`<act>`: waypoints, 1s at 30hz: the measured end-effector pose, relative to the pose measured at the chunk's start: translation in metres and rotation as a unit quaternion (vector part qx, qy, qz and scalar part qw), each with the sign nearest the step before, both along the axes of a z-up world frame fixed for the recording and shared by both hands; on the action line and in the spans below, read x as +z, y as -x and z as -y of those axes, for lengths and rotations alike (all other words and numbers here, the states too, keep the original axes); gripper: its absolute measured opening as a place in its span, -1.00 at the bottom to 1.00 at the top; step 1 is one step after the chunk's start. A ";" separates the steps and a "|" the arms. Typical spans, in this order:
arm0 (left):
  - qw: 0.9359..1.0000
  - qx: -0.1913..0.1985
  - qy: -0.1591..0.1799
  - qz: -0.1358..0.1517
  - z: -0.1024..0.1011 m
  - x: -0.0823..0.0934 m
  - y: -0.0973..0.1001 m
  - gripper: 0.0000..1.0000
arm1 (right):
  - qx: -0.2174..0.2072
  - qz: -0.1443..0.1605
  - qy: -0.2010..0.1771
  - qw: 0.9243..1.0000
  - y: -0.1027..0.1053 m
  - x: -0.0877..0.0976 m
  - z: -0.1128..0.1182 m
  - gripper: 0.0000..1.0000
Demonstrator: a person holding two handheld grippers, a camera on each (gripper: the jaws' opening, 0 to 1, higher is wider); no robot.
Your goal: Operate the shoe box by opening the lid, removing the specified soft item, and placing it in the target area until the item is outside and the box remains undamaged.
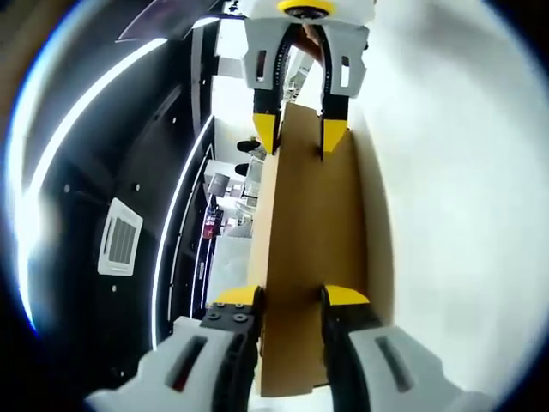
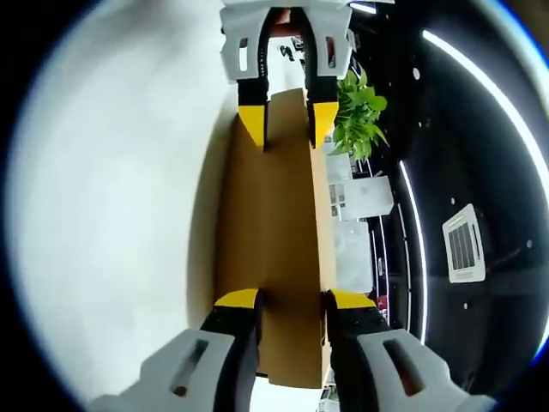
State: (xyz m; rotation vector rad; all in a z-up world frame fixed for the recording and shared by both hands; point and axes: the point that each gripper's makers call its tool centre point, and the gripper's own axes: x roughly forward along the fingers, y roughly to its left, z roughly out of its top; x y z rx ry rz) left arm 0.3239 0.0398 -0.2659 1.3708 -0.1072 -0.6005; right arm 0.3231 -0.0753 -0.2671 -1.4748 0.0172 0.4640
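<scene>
Held up between both grippers — brown cardboard shoe box lid (image 1: 310,249) raised edge-on, left gripper (image 1: 292,298) clamped on one end, right gripper (image 2: 292,299) on the opposite end; green plant (image 2: 356,112) behind.

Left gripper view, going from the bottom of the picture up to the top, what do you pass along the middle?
Left gripper on the near end, then the brown cardboard panel, then the right gripper on the far end.
</scene>
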 end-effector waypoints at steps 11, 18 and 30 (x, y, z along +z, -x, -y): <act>1.000 -0.005 0.000 -0.012 0.000 0.003 0.001 -0.46 | 0.000 -0.015 -0.005 1.000 0.000 0.004 0.000 -0.42; 1.000 -0.006 0.000 -0.007 -0.001 0.008 0.002 -0.46 | -0.001 -0.021 -0.008 1.000 0.001 0.011 0.000 -0.42; 1.000 -0.007 0.005 -0.010 -0.001 0.016 0.001 -0.47 | 0.004 -0.021 -0.006 1.000 0.001 0.019 0.000 -0.42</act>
